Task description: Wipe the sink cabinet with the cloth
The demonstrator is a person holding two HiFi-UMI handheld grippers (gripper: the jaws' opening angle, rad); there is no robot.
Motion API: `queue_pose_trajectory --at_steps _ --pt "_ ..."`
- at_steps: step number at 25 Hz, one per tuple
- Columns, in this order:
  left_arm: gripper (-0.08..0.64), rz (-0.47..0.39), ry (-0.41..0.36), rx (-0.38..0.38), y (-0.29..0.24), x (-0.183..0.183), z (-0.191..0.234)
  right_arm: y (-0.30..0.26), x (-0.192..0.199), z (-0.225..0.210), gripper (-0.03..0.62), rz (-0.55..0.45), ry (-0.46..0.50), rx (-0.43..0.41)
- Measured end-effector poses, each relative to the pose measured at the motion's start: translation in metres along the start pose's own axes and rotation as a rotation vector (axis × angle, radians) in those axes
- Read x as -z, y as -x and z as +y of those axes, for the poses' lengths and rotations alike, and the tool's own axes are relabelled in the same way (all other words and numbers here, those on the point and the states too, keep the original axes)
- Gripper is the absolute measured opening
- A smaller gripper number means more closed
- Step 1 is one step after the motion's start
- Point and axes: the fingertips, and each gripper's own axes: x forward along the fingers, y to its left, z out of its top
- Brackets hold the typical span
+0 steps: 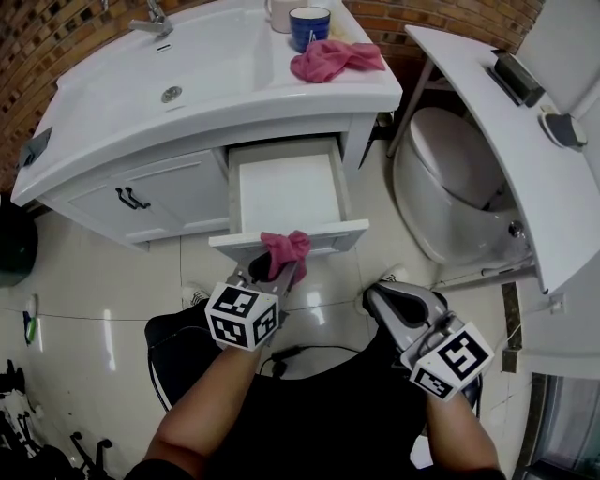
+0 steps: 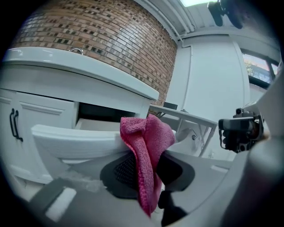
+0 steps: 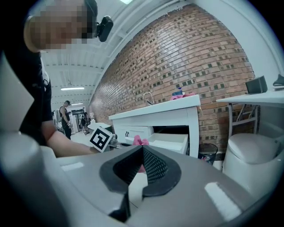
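- My left tongs (image 2: 148, 170) are clamped on a pink cloth (image 2: 148, 142). The cloth is bunched between the two dark pads, with a tail hanging below them.
- In the head view, the cloth sits at the top edge of the front panel of the drawer (image 1: 286, 192), near the middle. It seems to touch the panel.
- The drawer is pulled out from the white sink cabinet (image 1: 141, 187), below the right part of the tabletop, and its pale inside is bare.
- My right tongs (image 3: 141, 166) are closed with their tips meeting and nothing between them. They hang low and to the right of the drawer, well apart from the cloth.
- The right gripper view looks along the cabinet front and shows the pink cloth beyond the tips, at the drawer's edge.
- Left of the drawer, the cabinet doors are shut and carry a pair of black handles (image 1: 131, 197).
- On the tabletop (image 1: 234, 103) a second pink cloth (image 1: 333, 58) lies crumpled at the right rear.
- Just behind it stand a blue mug (image 1: 309, 26) and a white cup (image 1: 279, 11).
- The basin has its drain (image 1: 171, 94) left of centre, and the faucet (image 1: 155, 19) stands at the back.
- A white toilet (image 1: 450, 183) stands to the right of the cabinet, under a slanted white shelf (image 1: 497, 122).
- A brick wall (image 2: 102, 35) runs behind the cabinet.
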Motion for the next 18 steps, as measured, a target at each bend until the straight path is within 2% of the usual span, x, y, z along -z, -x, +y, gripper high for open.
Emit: queue_pose_trajectory --at_steps 10,18 --pt "0.112 0.049 -0.090 0.157 -0.064 0.001 -0.076 0.009 0.001 -0.021 0.006 -0.020 -0.023 0.035" --pt "0.112 0.043 -0.075 0.182 -0.090 0.004 -0.095 0.018 -0.003 -0.024 0.006 -0.019 -0.009 0.062"
